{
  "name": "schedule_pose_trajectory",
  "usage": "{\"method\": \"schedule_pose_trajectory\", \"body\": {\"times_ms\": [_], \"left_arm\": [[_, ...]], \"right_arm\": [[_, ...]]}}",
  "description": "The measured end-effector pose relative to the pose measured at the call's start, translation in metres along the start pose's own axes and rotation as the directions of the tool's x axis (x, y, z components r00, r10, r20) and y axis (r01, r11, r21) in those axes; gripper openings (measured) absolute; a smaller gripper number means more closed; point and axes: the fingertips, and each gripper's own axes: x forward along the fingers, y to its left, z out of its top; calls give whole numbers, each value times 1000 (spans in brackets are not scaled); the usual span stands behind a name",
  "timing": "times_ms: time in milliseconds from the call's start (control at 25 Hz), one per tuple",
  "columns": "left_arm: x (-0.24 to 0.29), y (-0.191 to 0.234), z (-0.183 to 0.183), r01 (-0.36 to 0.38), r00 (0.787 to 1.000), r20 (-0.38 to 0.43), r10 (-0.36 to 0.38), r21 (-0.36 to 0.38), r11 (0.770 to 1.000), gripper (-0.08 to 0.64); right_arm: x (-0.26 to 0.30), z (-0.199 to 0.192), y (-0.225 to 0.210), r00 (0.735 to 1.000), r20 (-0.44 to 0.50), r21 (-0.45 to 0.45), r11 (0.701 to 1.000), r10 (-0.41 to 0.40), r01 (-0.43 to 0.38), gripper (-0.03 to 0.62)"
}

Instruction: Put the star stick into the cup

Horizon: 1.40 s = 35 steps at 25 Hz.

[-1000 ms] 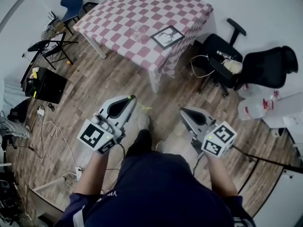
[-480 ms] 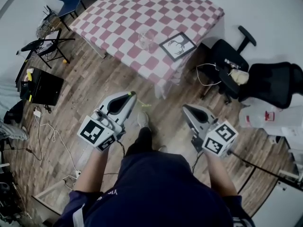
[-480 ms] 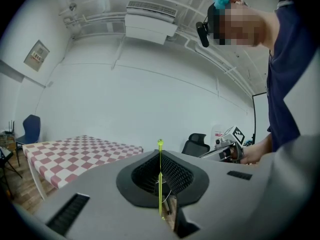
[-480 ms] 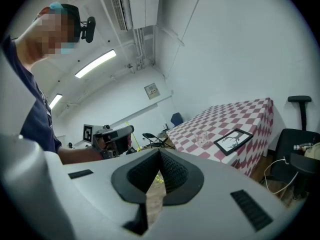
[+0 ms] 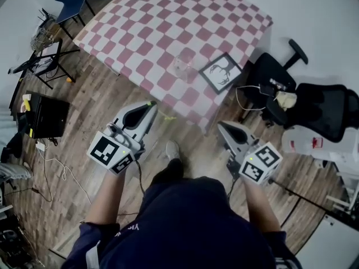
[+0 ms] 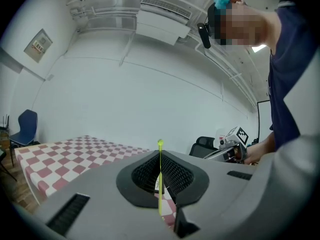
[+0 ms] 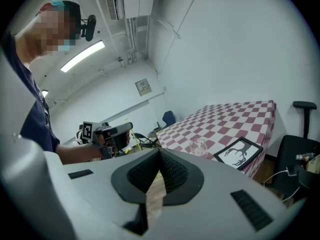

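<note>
Left gripper view — left tongs (image 6: 160, 160) clamp the star stick (image 6: 160, 184), upright.

The left forearm (image 5: 106, 198) and right forearm (image 5: 257, 206) reach forward, the left gripper (image 5: 151, 104) at 9 o'clock in the head view aimed toward 1 o'clock, jaws closed on a thin green stick (image 6: 160, 156), the right gripper (image 5: 220, 124) at 4 o'clock aimed toward 11 o'clock, jaws together and empty.
</note>
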Motion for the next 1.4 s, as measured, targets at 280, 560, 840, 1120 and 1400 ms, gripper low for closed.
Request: {"method": "schedule_pose_trajectory", "body": {"times_ms": [280,560,840,1120,1400], "left_arm": [[21,46,2,17,1000,-1,-17,-21,1000,32],[42,70,1,1,1000,-10,-1,-27,1000,32],[80,89,10,-49,999,5,50,-53,997,32],[126,116,26,-132,991,1,132,-12,991,32],[185,141,21,-138,989,-54,140,30,990,32]], "right_arm": [[37,10,-17,999,-34,14,1000,-23,24,15],[56,20,-35,999,-46,-2,1000,-8,8,15],[63,36,-71,998,-54,-25,999,39,-40,15],[70,50,-117,990,-79,-22,993,114,-116,15],[70,57,-166,986,-103,8,991,132,-132,15]]}}
